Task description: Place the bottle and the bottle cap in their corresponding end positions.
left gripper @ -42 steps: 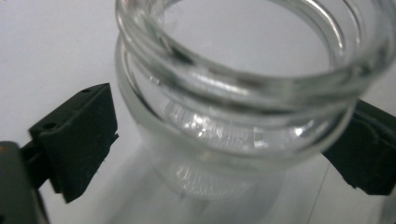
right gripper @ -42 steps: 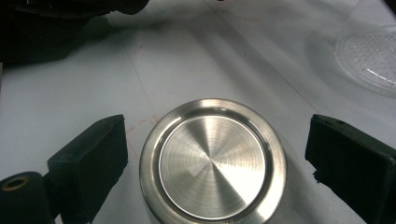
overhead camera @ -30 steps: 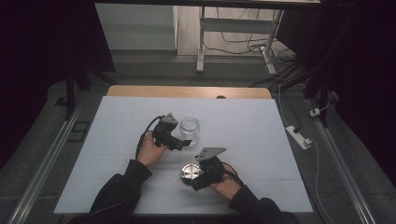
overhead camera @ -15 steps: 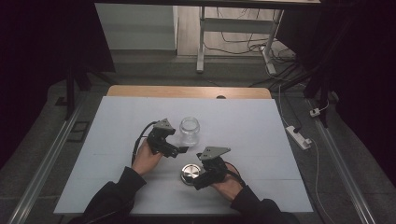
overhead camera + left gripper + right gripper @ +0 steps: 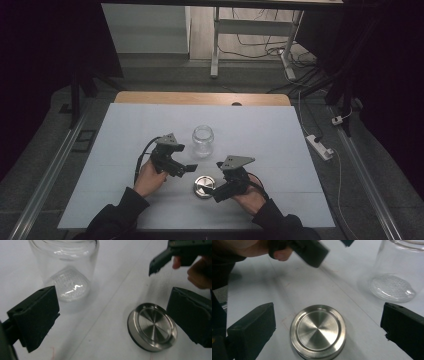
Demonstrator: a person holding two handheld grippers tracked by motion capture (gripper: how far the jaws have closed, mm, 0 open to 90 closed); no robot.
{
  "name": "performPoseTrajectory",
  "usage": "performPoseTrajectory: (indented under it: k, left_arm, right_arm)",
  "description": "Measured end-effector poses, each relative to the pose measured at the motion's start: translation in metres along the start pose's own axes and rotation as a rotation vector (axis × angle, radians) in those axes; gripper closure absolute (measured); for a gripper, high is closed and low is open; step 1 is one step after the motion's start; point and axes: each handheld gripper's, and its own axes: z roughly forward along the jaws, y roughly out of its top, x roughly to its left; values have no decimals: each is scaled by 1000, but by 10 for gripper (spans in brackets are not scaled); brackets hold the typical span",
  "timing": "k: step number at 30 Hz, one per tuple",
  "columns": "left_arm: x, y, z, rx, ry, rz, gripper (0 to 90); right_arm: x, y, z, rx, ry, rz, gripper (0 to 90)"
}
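Metal lid (image 5: 203, 186) lies flat near the table's (image 5: 280, 140) front edge, the right gripper (image 5: 218, 194) just opening wide around it, empty. Left gripper (image 5: 191, 168) gapes empty beside the glass jar (image 5: 203, 140). One careless swing could topple that jar.

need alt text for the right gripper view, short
A round brushed-metal lid lies flat on the white table, between the open black jaws of the right gripper, which do not touch it. An empty clear glass jar stands at upper right, and the left gripper is at top.
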Motion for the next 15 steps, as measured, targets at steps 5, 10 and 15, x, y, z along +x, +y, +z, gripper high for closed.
performPoseTrajectory:
  k: [5,10,15]
  left_arm:
    - [-8,-5,-5,14,-8,24,0]
    - [-17,-7,-10,21,-10,37,0]
    - [-25,-8,-17,19,-8,45,0]
  right_arm:
    - [-2,0,-5,-11,-13,13,0]
    - [-3,0,-10,-27,-23,26,0]
    - [-5,-2,-16,-19,-34,35,0]
